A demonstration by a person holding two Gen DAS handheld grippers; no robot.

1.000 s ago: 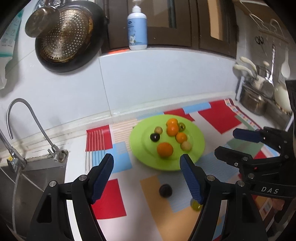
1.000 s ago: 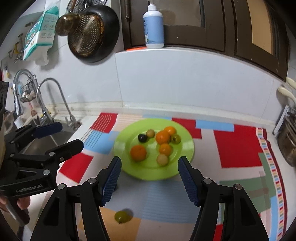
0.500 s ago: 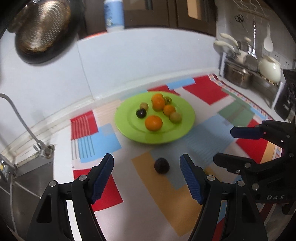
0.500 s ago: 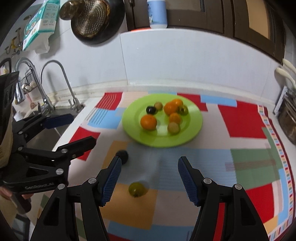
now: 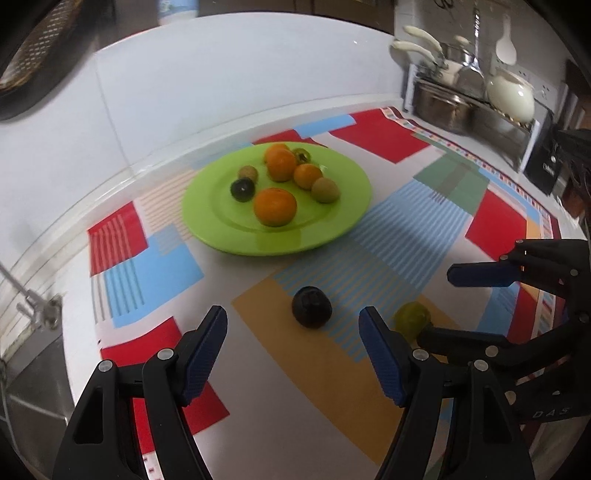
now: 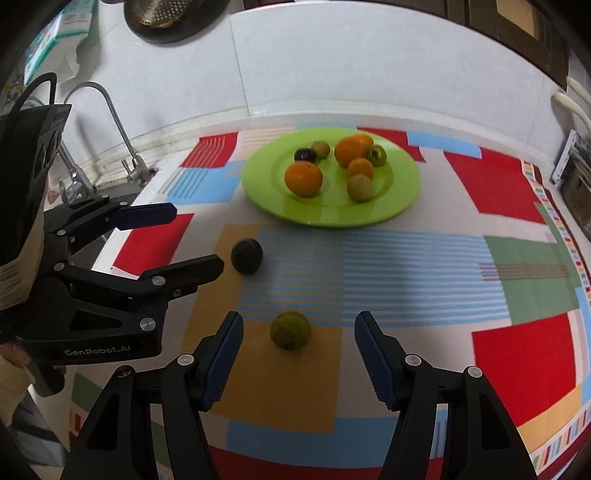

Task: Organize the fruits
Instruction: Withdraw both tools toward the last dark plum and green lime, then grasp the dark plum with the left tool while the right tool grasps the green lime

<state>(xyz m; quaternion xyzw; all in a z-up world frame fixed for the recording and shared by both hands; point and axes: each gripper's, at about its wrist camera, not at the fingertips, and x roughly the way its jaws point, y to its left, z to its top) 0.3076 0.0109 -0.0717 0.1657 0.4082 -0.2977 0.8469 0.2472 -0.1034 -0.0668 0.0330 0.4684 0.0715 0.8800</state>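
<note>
A green plate (image 5: 221, 225) (image 6: 399, 192) holds several fruits: oranges, small brownish-green ones and a dark one. On the patterned mat in front of it lie a dark round fruit (image 5: 311, 306) (image 6: 246, 256) and a green round fruit (image 5: 412, 317) (image 6: 290, 329). My left gripper (image 5: 293, 324) (image 6: 197, 238) is open, low over the mat, with the dark fruit just ahead of its fingertips. My right gripper (image 6: 299, 325) (image 5: 454, 306) has its jaws closing; the green fruit lies between its tips, and the pads are clear of it.
A sink with a tap (image 6: 110, 110) is at the counter's left end. At the right stands a rack with steel pots (image 5: 450, 107) and a white kettle (image 5: 511, 98). A dark pan (image 6: 166, 18) hangs on the white wall behind.
Both grippers have come down and tilted toward the mat, so the two loose fruits are now close to the fingertips. The right jaws have narrowed slightly.
</note>
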